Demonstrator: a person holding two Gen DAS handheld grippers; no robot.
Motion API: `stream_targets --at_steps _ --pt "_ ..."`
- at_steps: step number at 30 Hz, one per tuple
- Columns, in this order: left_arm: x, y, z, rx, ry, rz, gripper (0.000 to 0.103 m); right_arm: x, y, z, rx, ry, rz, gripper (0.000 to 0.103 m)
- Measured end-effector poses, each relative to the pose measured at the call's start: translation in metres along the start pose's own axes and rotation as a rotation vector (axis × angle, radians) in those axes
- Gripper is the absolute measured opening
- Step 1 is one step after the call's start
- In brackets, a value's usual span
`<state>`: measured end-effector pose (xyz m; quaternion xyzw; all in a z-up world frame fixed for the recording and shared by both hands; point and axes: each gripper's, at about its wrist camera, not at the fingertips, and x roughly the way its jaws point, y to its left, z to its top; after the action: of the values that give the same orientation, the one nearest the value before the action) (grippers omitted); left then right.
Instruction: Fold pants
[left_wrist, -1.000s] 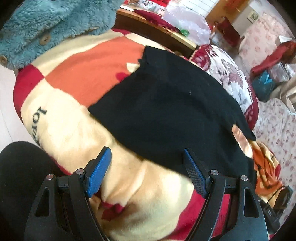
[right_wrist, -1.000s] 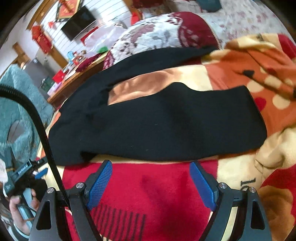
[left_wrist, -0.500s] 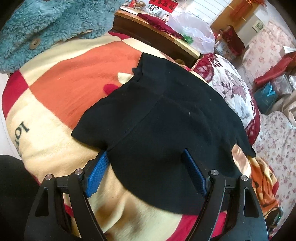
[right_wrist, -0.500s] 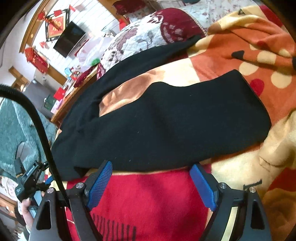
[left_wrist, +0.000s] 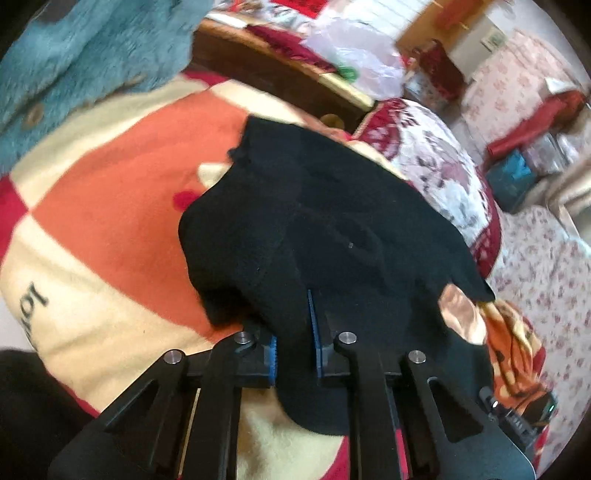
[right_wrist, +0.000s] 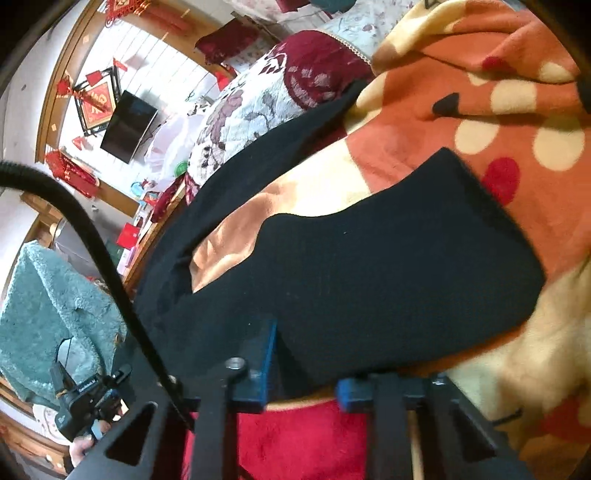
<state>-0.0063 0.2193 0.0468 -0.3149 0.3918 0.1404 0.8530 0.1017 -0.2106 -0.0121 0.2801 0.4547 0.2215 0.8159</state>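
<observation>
Black pants (left_wrist: 332, 221) lie spread on an orange, cream and red blanket (left_wrist: 110, 206). My left gripper (left_wrist: 293, 332) is shut on the near edge at the waist end, and the cloth bunches up between its blue pads. In the right wrist view the pants (right_wrist: 369, 258) show two legs with blanket between them. My right gripper (right_wrist: 306, 369) is closed in on the near leg's edge, with black cloth between its blue pads.
A teal fleece garment (left_wrist: 74, 55) lies at the far left. A floral quilt roll (left_wrist: 436, 170) sits beyond the pants. A wooden bench (left_wrist: 280, 66) with bags stands behind. The left gripper's handle (right_wrist: 85, 402) shows in the right wrist view.
Both grippers moved forward onto the pants' near edge and closed from wide open. The cloth at the left gripper has bunched and lifted.
</observation>
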Motion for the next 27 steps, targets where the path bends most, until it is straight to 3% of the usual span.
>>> stream_targets --at_steps 4,9,12,17,21,27 --pt "-0.023 -0.005 0.004 0.056 -0.02 -0.039 0.011 -0.015 0.018 0.005 -0.081 -0.018 0.011 0.014" --pt "-0.044 0.006 0.008 0.072 -0.018 -0.031 0.011 -0.032 0.037 -0.001 -0.159 0.001 -0.001 0.014" --pt "-0.042 0.018 0.007 0.079 -0.008 0.025 0.011 -0.028 0.037 -0.013 -0.159 0.042 -0.013 0.014" --pt "-0.011 0.04 -0.005 0.076 0.05 0.115 0.011 0.001 0.019 -0.037 -0.153 0.177 -0.106 0.013" --pt "-0.012 0.03 -0.007 0.14 0.035 0.151 0.012 -0.009 0.021 -0.029 -0.218 0.137 -0.208 0.013" --pt "-0.026 0.028 -0.009 0.153 0.048 0.193 0.026 -0.039 0.004 -0.014 -0.069 0.117 -0.125 0.018"
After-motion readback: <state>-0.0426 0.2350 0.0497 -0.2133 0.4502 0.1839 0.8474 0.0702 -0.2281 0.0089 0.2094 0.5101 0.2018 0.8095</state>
